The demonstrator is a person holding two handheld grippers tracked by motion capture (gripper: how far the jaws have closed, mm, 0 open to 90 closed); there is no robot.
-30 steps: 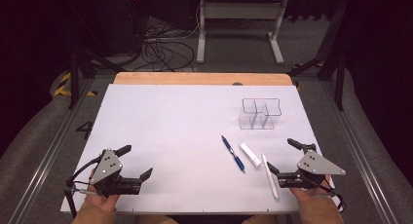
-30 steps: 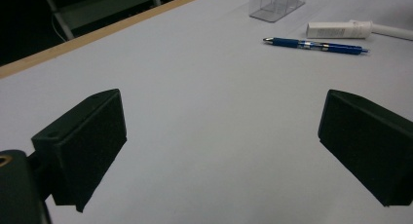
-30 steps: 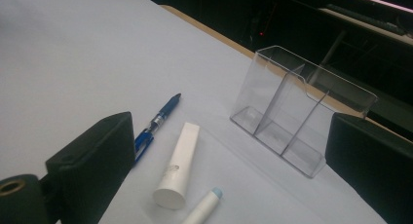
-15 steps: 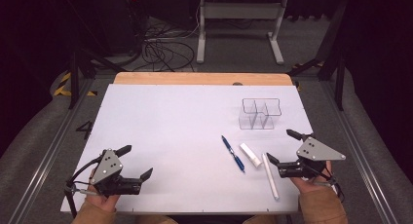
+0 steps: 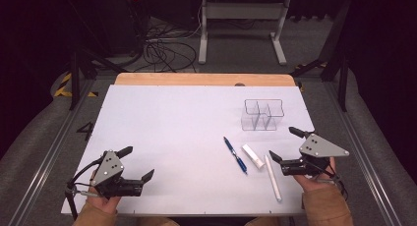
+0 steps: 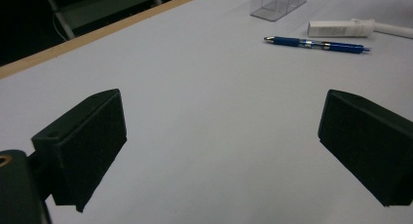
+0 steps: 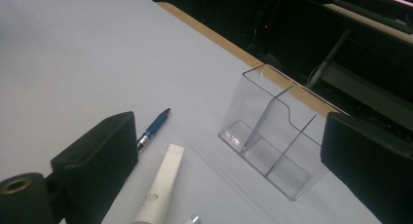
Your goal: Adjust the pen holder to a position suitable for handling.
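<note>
A blue pen (image 5: pixel 235 155) lies on the white table top (image 5: pixel 187 132), right of centre. Beside it lie a short white tube (image 5: pixel 253 156) and a long white stick (image 5: pixel 273 178). A clear divided organizer (image 5: pixel 263 114) stands behind them, with nothing in it. My right gripper (image 5: pixel 281 143) is open just right of the stick, holding nothing. In its own view the right gripper (image 7: pixel 234 151) frames the organizer (image 7: pixel 272 131), the pen (image 7: pixel 153 126) and the tube (image 7: pixel 160 185). My left gripper (image 5: pixel 138 162) is open near the front left, far from the pen (image 6: pixel 316 44).
A wooden strip (image 5: pixel 204 79) runs along the table's far edge. Beyond it are a metal stand (image 5: pixel 241 19) and cables (image 5: pixel 162 49) on the floor. Metal rails (image 5: pixel 49 152) flank both sides of the table.
My right gripper has risen a little and shifted forward, toward the organizer. The left gripper and the objects have not moved.
</note>
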